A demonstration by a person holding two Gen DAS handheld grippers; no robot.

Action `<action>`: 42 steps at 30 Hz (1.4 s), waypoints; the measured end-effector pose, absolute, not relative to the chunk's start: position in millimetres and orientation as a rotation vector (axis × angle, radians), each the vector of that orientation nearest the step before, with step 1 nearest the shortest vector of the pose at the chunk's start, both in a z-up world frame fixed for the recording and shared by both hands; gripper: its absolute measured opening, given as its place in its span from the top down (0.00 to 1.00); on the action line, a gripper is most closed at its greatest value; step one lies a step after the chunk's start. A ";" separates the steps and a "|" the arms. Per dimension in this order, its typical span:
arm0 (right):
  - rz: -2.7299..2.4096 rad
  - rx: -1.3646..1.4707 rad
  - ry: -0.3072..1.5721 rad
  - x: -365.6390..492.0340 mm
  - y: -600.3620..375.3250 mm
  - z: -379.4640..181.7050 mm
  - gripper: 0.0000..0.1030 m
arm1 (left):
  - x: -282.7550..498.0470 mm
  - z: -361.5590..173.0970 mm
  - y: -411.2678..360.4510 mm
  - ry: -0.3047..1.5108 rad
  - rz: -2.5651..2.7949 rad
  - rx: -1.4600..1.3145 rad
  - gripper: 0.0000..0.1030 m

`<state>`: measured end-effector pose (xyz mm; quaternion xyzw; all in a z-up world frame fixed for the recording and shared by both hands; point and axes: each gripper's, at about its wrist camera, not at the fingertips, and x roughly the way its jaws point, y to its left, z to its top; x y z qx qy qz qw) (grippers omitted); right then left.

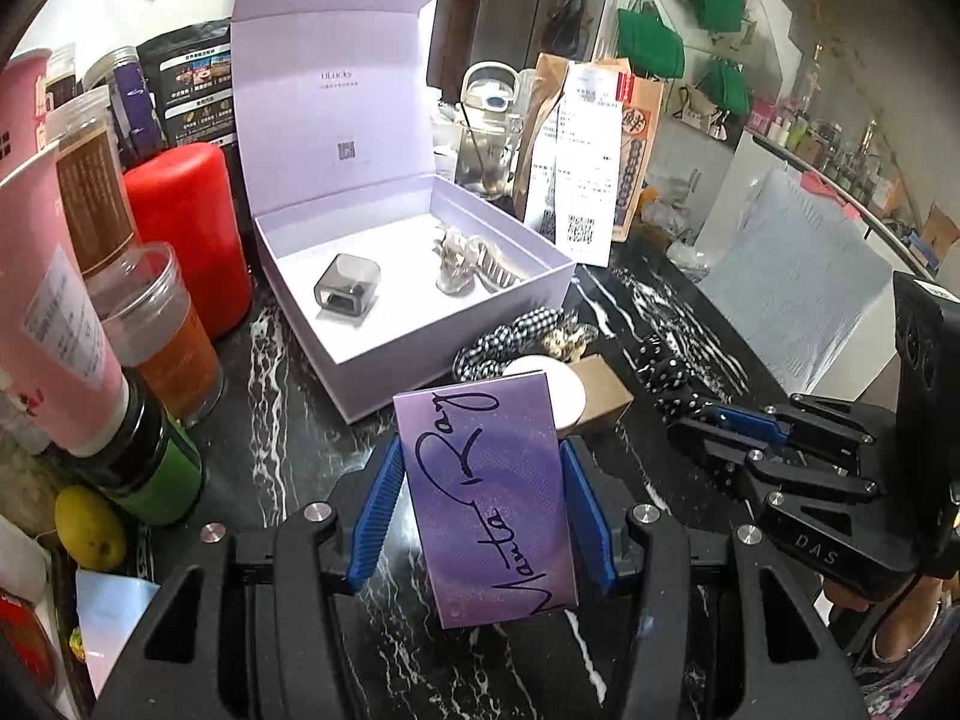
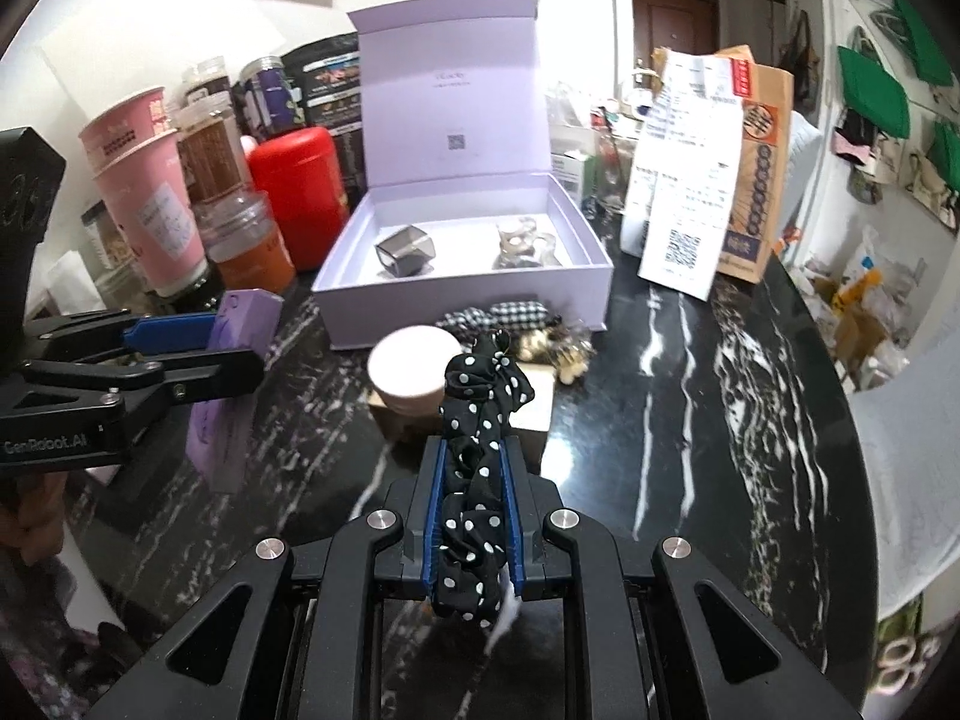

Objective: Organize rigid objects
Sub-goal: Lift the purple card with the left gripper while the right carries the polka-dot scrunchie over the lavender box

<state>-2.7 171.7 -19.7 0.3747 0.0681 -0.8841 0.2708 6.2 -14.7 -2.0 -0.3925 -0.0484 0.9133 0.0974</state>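
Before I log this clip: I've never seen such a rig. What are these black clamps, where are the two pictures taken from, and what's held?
No robot: a person carries a hand-held claw in each hand, each with a fisheye camera looking along its fingers. The left claw grips a purple card box. The right claw is shut on a black polka-dot scrunchie. Ahead on the black marble table stands an open lilac gift box holding a small grey case and hair clips. In front of it lie a checked scrunchie and a round white compact.

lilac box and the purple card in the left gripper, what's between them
In the left wrist view, mostly bare black marble tabletop separates the lilac box from the purple card clamped in the left gripper.
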 end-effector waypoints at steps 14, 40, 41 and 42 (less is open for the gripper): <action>-2.345 0.902 0.194 -30.9 153.3 14.3 0.84 | -26.9 16.5 -31.4 -0.187 2.724 -1.088 0.49; -2.306 0.770 0.280 -127.3 114.4 47.0 0.84 | -120.7 39.5 -54.1 -0.171 2.797 -1.026 0.49; -2.307 0.770 0.283 -130.0 113.3 47.0 0.84 | -124.6 39.0 -55.0 -0.171 2.797 -1.030 0.49; -2.305 0.771 0.285 -134.1 112.5 46.8 0.84 | -128.4 38.5 -55.8 -0.170 2.797 -1.033 0.49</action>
